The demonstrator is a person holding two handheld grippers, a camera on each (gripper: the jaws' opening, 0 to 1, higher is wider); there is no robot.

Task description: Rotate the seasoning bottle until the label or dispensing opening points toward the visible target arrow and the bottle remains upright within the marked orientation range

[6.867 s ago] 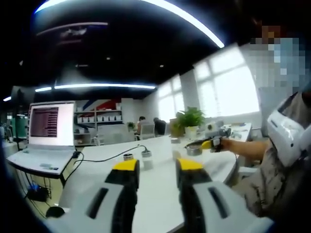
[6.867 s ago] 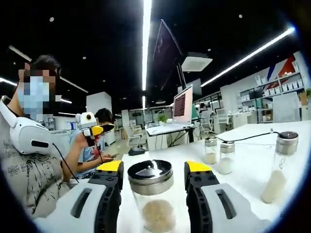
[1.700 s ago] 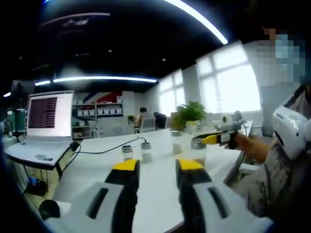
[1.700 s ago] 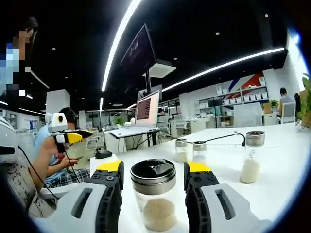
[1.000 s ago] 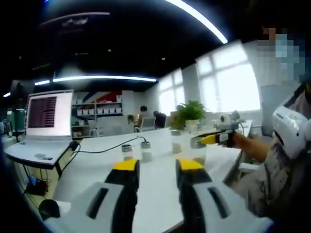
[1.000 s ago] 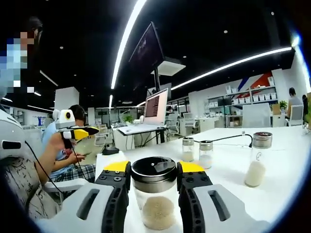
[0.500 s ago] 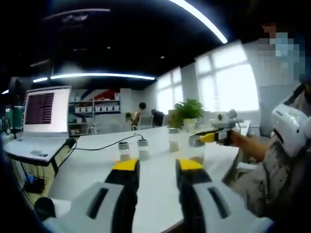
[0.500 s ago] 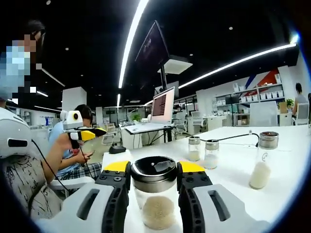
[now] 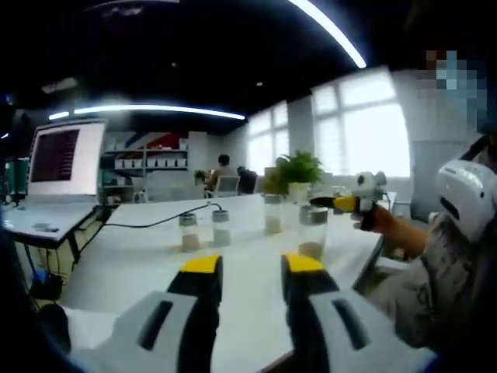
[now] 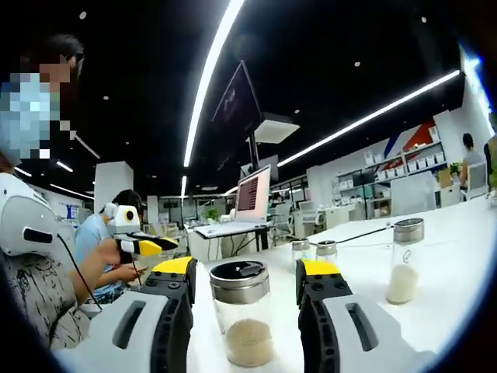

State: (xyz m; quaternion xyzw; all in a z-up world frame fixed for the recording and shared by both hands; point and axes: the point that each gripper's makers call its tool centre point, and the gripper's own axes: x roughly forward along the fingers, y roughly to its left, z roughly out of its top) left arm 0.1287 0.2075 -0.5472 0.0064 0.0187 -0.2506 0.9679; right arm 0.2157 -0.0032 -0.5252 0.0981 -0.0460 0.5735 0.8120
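Note:
A clear glass seasoning bottle (image 10: 242, 315) with a steel lid and pale grains stands upright on the white table (image 10: 435, 233). It sits between the yellow-tipped jaws of my right gripper (image 10: 245, 268), which is open with a gap on both sides of the glass. In the left gripper view the same bottle (image 9: 313, 231) is at the table's right end, with the right gripper (image 9: 345, 203) beside its lid. My left gripper (image 9: 252, 264) is open over the near table edge, holding nothing. It also appears far left as the left gripper (image 10: 147, 247).
Three more shakers stand on the table: a tall shaker (image 9: 272, 214) and a short pair (image 9: 189, 231). An open laptop (image 9: 54, 155) with a black cable sits at the left. A potted plant (image 9: 295, 167) is behind. The person's torso (image 9: 458, 256) is at the right.
My right gripper's jaws were shut on the bottle half a second ago and have now spread apart. The bottle stays upright. The left gripper view has swung slightly right.

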